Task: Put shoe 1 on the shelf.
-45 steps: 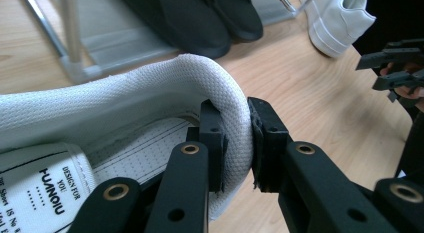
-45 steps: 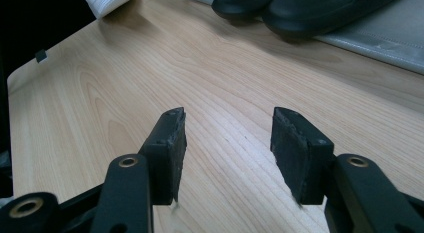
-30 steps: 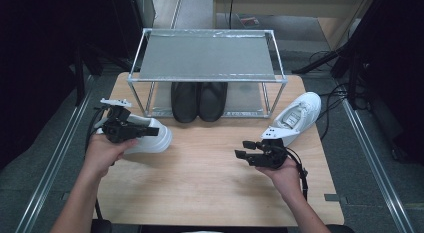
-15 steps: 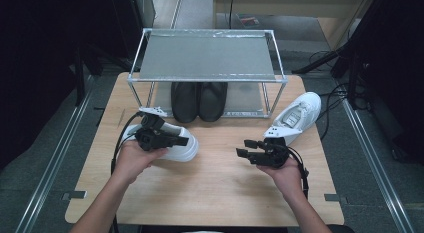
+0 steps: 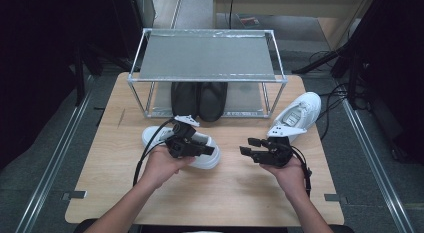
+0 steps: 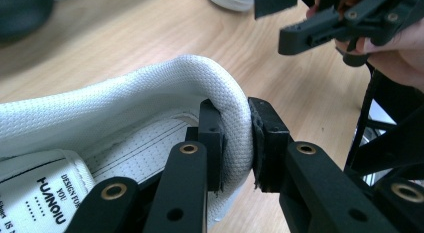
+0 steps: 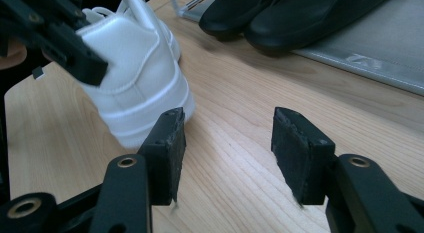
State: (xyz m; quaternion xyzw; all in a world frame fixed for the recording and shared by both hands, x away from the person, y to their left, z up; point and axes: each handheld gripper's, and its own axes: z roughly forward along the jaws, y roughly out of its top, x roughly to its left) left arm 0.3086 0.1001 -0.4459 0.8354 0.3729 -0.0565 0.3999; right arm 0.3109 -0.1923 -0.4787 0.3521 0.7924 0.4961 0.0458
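- The left gripper [image 5: 212,150] has carried the white low-top sneaker [image 5: 205,155] rightward across the pale wooden table [image 5: 110,193] since a second ago, from near the left edge to just in front of the metal-frame shoe rack [image 5: 207,55].
- That gripper's two pads are clamped on the sneaker's padded mesh heel collar [image 6: 235,128], one pad inside the shoe, one outside.
- The right gripper [image 5: 247,146] has kept its place; its jaws stand apart with nothing between them, bare wood beneath, facing the sneaker's heel [image 7: 135,73].
- The tongue label [image 6: 47,200] reads "HUANQIU" and "DESIGN FOR YOU"; smaller print is illegible.
- The second white sneaker [image 5: 300,113] lies behind the right gripper.
- A pair of black shoes [image 5: 200,99] sits under the rack, partly hidden by its shelf.
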